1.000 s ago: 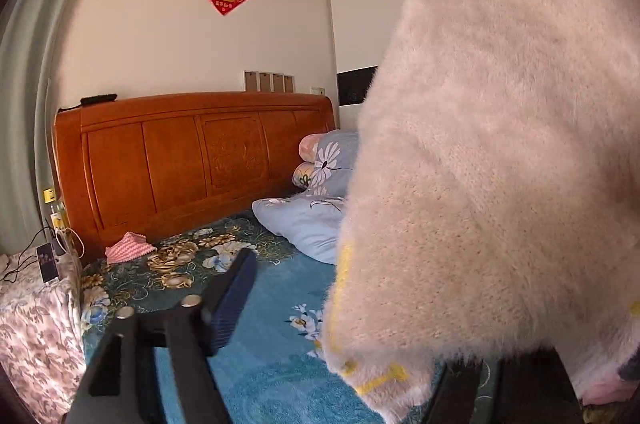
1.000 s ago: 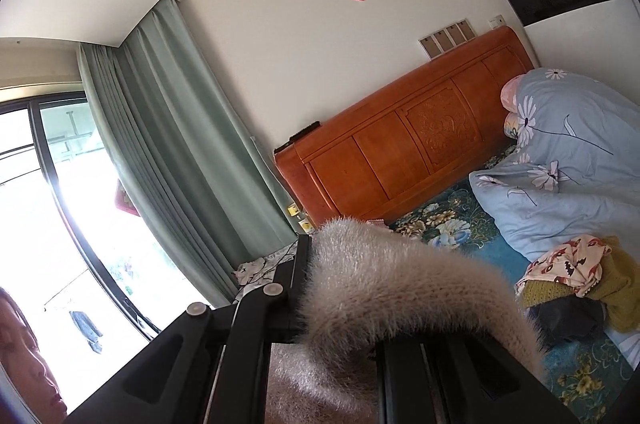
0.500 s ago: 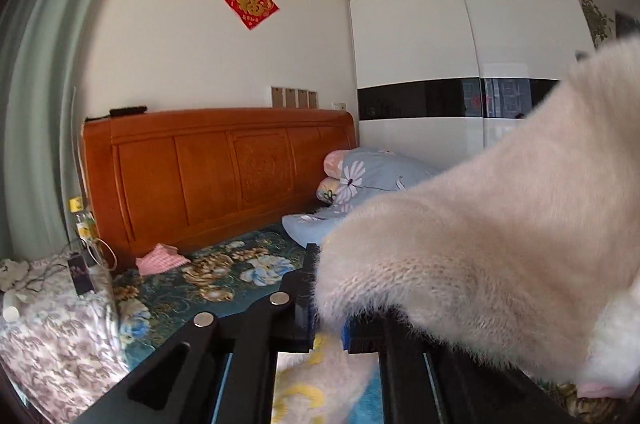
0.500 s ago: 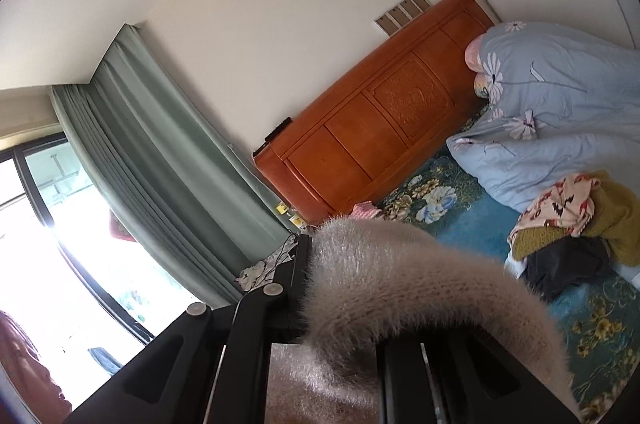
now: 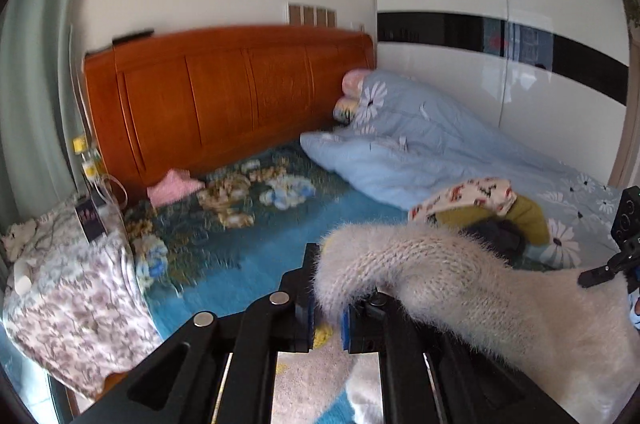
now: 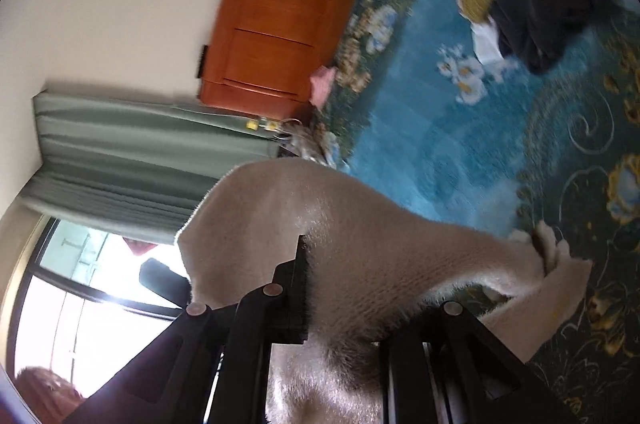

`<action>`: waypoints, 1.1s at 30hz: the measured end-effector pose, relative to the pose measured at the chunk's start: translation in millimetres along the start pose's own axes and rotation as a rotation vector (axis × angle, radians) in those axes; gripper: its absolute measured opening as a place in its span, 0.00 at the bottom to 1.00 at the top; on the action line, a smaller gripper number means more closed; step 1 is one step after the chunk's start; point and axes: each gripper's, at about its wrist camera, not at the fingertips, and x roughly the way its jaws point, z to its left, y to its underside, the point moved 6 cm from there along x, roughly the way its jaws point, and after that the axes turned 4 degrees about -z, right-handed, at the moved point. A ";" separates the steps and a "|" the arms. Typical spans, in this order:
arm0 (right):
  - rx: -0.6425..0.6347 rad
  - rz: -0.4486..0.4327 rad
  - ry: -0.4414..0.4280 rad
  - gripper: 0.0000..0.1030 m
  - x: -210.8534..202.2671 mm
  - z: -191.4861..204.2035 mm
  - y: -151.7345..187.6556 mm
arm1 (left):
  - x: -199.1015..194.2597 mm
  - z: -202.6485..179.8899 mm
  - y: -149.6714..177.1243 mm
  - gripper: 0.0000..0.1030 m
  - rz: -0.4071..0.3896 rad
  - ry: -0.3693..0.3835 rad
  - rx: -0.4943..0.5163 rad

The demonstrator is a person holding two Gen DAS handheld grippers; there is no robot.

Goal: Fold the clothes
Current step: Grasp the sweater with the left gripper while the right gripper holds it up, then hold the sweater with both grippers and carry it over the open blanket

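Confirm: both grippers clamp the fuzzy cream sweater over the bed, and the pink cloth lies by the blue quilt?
Not quite. The left wrist view shows the pink cloth by the wooden headboard, apart from the blue quilt. Left gripper and right gripper do clamp the fuzzy cream sweater.

At the bottom centre of the frame the left claw [image 5: 327, 308] is clamped on a fuzzy cream sweater [image 5: 460, 284] — the fabric arches over to the lower right. Behind it lie the blue floral bed [image 5: 260, 236], a wooden headboard [image 5: 224, 91] and a pile of clothes [image 5: 480, 207] at mid right.
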 end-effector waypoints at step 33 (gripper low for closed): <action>-0.503 -0.071 0.678 0.54 -2.8 -110.8 2.7 | 228.0 -45.8 102.4 0.09 0.498 -0.005 -0.139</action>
